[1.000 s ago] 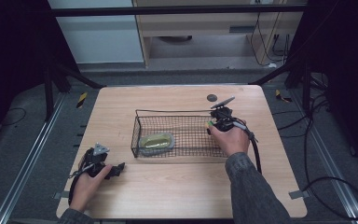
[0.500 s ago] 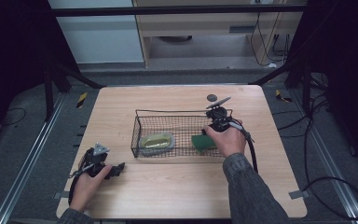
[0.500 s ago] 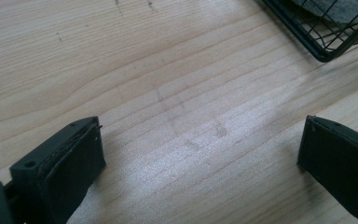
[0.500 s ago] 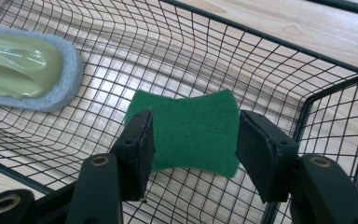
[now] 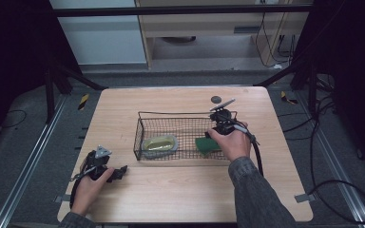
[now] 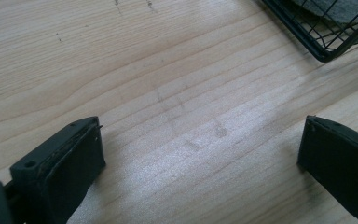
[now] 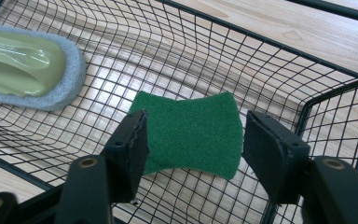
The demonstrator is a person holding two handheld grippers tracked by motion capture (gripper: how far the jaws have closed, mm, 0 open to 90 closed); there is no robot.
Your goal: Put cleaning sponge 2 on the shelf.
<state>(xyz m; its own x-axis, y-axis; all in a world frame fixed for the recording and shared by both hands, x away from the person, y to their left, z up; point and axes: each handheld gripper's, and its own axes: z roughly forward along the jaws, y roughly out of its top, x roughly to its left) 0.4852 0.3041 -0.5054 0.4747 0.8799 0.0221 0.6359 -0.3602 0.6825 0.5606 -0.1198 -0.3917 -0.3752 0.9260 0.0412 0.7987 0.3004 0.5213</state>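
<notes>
Basket (image 5: 171, 116): green pad (image 7: 191, 133) and sponge (image 7: 25, 65) inside. Right gripper (image 7: 193, 140): jaws astride pad (gap at right jaw), released. Left gripper (image 6: 200, 154): wide apart on table (image 6: 168, 70).

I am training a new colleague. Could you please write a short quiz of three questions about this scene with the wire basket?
1. True or false: the green scouring pad lies inside the wire basket.
2. What does the left gripper hold?
3. The right gripper has its jaws: A) open on either side of the pad, B) shut on the scrubber.

Key: 1 true; 2 nothing, its jaws are open over the bare table; 3 A.
</notes>
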